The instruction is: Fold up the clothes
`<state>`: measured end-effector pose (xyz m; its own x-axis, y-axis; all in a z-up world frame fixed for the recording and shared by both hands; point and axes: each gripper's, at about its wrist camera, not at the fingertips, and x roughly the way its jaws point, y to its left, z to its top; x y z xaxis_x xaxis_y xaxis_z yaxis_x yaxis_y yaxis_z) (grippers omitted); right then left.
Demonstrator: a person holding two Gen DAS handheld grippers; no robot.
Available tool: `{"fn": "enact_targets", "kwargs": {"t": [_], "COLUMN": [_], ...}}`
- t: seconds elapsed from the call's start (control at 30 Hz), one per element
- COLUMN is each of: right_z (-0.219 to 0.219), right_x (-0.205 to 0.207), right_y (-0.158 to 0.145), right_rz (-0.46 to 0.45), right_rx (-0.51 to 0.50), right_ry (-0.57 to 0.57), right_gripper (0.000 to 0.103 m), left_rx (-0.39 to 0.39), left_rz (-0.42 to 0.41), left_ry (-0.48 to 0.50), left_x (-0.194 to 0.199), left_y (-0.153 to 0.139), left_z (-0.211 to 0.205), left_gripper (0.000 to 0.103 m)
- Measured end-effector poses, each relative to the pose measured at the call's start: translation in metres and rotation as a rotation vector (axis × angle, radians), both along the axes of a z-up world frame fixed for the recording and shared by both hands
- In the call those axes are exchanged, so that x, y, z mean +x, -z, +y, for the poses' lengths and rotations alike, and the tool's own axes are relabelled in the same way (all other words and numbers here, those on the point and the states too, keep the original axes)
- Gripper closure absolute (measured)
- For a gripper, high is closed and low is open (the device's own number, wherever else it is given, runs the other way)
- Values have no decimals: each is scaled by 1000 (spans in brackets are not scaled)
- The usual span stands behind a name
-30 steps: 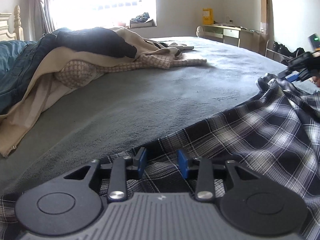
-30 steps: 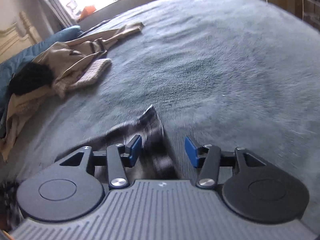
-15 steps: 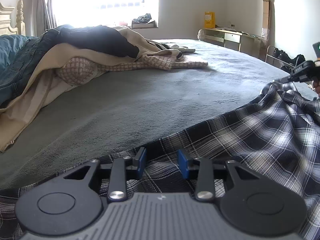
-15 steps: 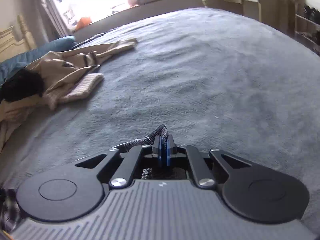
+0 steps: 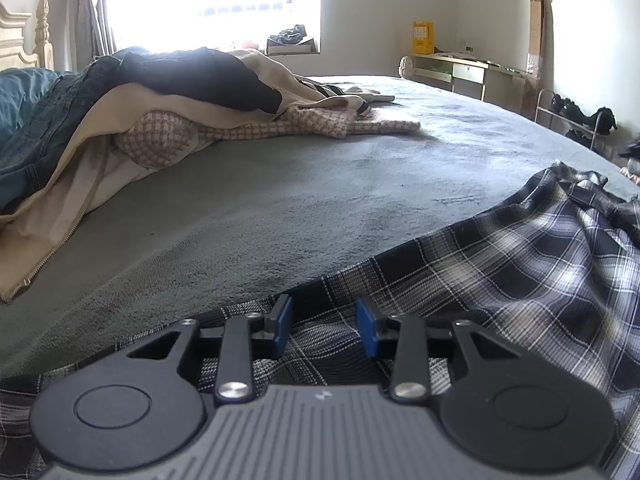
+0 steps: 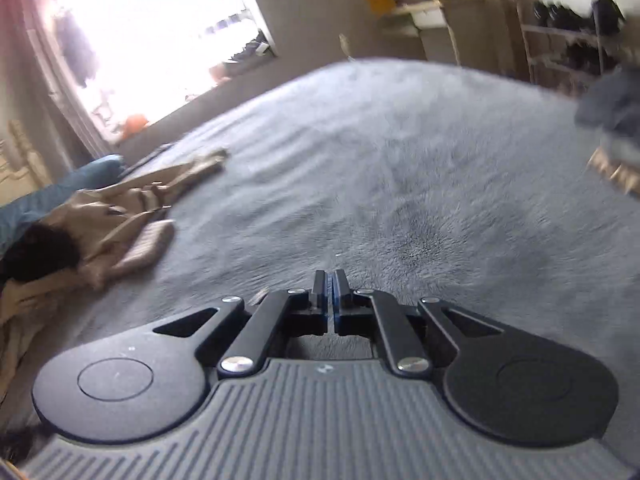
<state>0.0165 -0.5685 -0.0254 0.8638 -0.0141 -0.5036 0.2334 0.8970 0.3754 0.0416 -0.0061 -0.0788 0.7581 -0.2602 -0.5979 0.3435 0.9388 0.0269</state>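
My left gripper (image 5: 325, 325) sits low and level, its jaws parted with a clear gap between the blue pads (image 5: 282, 324). My right gripper (image 6: 330, 294) is tilted, its view blurred, its jaws pressed together with only a thin slit between them, nothing visible in them.

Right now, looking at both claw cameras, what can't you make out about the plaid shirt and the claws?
- Right claw: shut, but the right wrist view is motion-blurred and no cloth shows between its fingers, so a grip on the plaid shirt is unclear.
- Shirt's full shape: cut off by the left wrist view's right and bottom edges, partly behind the open left claw.
- Clothes pile: overlapping layers hide the count.
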Motion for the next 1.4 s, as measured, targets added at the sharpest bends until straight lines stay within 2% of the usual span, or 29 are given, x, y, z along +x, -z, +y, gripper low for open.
{"fn": "enact_targets", "kwargs": {"t": [0.1, 0.13, 0.17, 0.27, 0.33, 0.43, 0.57, 0.67, 0.7, 0.73, 0.8, 0.9, 1.07, 1.2, 1.4], "right_z": [25, 36, 47, 87, 116, 157, 186, 190, 190, 189, 186, 179, 155, 141, 122], "right_x": [-41, -54, -64, -86, -96, -98, -75, -58, -55, -54, -55, -56, -24, 12, 57], "right_y": [-14, -16, -16, -16, -17, -14, 3, 17, 21, 21, 15, -8, -36, -31, -4], "right_rz": [14, 18, 19, 19, -11, -43, 29, 118, 145, 155, 147, 80, 36, 64, 135], "right_rx": [-59, -97, -138, -276, -317, -335, -414, -468, -483, -495, -526, -595, -696, -806, -865], "right_ry": [-90, -128, -161, -296, -404, -559, -632, -626, -614, -597, -557, -474, -342, -284, -255], "right_gripper": [88, 81, 79, 78, 77, 72, 72, 76, 83, 99, 100, 100, 100, 100, 100], "left_rx": [18, 23, 25, 27, 27, 23, 14, 3, -2, -7, -16, -27, -28, -20, -6], "left_rz": [-5, -6, -7, -8, -9, -10, -11, -11, -11, -12, -11, -9, -12, -16, -19], "left_ry": [-1, -2, -2, -7, -11, -13, -14, -15, -15, -15, -15, -15, -17, -21, -26], "left_x": [0, 0, 0, 1, 1, 1, 1, 0, 0, 0, 0, 1, 0, -1, -1], "left_y": [0, 0, 1, 1, 1, 1, 2, 2, 3, 3, 3, 3, 4, 3, 3], "left_z": [-3, -4, -4, -4, -4, -3, -2, 0, 0, 1, 2, 3, 4, 3, 1], "left_gripper": [65, 65, 64, 62, 61, 61, 61, 60, 60, 60, 60, 60, 60, 60, 59]}}
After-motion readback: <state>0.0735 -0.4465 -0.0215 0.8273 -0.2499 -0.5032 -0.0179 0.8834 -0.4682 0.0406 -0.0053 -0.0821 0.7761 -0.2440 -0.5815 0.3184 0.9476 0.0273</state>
